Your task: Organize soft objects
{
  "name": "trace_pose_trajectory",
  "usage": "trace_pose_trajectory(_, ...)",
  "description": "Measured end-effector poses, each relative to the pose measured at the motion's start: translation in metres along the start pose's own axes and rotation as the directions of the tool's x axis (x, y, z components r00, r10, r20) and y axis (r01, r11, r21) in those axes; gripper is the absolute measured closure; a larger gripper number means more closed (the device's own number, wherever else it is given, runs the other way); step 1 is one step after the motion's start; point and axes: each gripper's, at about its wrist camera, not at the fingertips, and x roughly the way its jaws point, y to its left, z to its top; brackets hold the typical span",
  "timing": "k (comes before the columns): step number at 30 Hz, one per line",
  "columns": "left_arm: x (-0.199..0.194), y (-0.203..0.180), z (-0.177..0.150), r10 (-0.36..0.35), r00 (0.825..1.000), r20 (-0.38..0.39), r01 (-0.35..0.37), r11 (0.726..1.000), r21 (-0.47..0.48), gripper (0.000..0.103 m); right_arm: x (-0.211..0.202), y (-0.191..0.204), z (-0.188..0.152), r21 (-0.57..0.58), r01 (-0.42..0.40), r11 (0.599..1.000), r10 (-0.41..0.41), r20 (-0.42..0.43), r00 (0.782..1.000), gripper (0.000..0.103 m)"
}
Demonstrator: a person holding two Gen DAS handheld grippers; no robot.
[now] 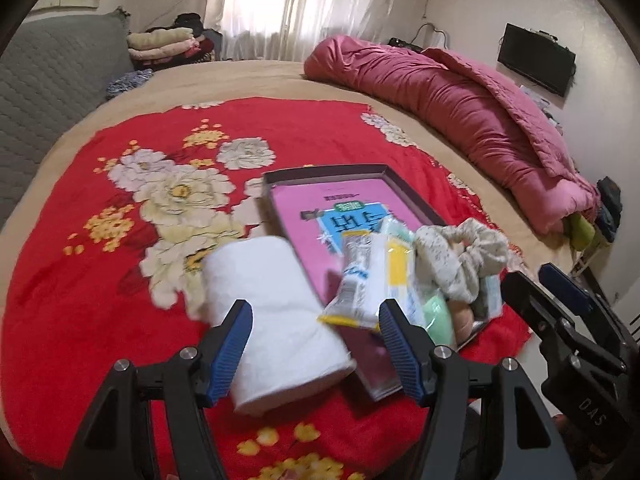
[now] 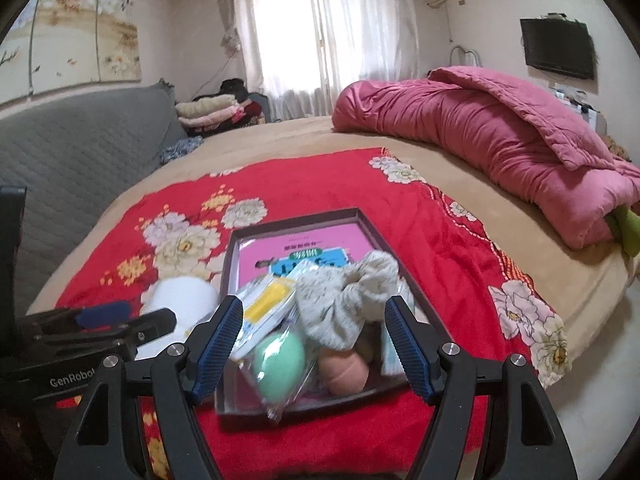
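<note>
A white rolled towel (image 1: 272, 312) lies on the red floral blanket (image 1: 100, 272), just left of a shallow dark box (image 1: 328, 170). My left gripper (image 1: 316, 344) hovers over the towel's near end, open, its pads not pressing it. The box (image 2: 296, 216) has a pink printed bottom and holds a floral scrunchie (image 2: 352, 292), yellow-and-white packets (image 2: 264, 312), a bagged green sponge (image 2: 280, 364) and a peach sponge (image 2: 344, 368). My right gripper (image 2: 314, 340) stands open above the box's near end, holding nothing. The left gripper (image 2: 120, 322) shows at the left, in front of the towel (image 2: 180, 296).
A bunched pink quilt (image 2: 480, 128) lies along the bed's far right side. A grey quilted headboard (image 1: 48, 100) rises on the left, with folded clothes (image 1: 164, 44) stacked beyond it. The bed's edge and floor (image 2: 600, 360) fall away at right.
</note>
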Motion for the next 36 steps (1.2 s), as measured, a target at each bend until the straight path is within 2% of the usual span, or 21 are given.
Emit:
trace_pose_trajectory(6, -0.019, 0.013, -0.008, 0.015, 1.000, 0.016, -0.014, 1.000, -0.027, 0.038, -0.013, 0.014, -0.015, -0.006, 0.020, 1.000, -0.020, -0.027, 0.999, 0.028)
trace_pose_trajectory(12, -0.037, 0.014, -0.019, 0.017, 0.999, 0.030, -0.017, 1.000, -0.023, 0.038, -0.025, 0.025, -0.026, 0.004, -0.004, 1.000, 0.004, -0.064, 0.998, 0.028)
trace_pose_trajectory(18, -0.049, 0.017, -0.029, 0.038, 0.999, 0.026, -0.038, 0.999, -0.012, 0.038, -0.038, 0.039, -0.034, -0.011, -0.026, 1.000, 0.025, -0.079, 0.997, 0.028)
trace_pose_trajectory(20, -0.052, 0.019, -0.033, 0.025, 0.999, 0.024, -0.025, 1.000, -0.013, 0.038, -0.041, 0.042, -0.036, -0.019, -0.024, 1.000, 0.022, -0.088, 0.996, 0.028)
trace_pose_trajectory(36, -0.064, 0.027, -0.057, 0.060, 0.998, -0.009, -0.060, 0.998, -0.017, 0.038, -0.050, 0.055, -0.050, -0.003, 0.003, 1.000, -0.004, -0.145, 0.989, 0.028)
